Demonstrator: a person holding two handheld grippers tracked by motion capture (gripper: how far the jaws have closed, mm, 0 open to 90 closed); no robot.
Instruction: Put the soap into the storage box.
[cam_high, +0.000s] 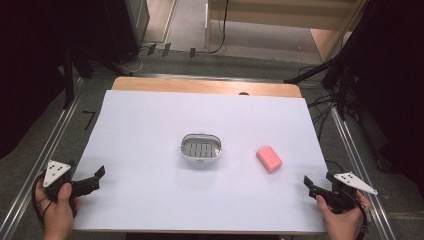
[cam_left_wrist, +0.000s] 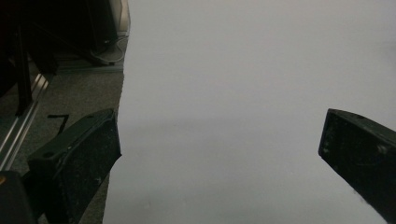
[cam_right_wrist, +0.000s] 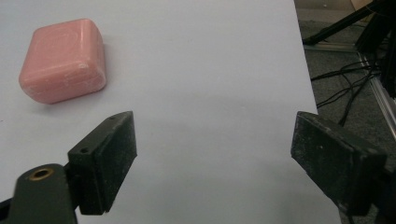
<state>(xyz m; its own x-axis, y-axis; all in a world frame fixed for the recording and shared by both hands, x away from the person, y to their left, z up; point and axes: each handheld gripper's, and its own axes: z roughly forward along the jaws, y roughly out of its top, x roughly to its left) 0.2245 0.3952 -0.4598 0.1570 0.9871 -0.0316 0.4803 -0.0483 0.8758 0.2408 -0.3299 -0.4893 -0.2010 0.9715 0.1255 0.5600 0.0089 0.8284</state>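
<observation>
Pink soap bar (cam_high: 269, 158) lies just right of the grey soap dish (cam_high: 201, 147), apart from it. Right gripper (cam_high: 309, 186) wide open, empty, near the soap; left gripper (cam_high: 98, 176) open, empty. Probably best to straddle the bar squarely before closing.

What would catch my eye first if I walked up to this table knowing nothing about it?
Probably the pink soap bar, the only bright colour on the white sheet, lying right of centre. Just left of it, mid-table, sits a small grey slotted soap dish, apart from the bar. At the near corners a person's hands hold two black tools, the left tool and the right tool, both open and holding nothing.
</observation>
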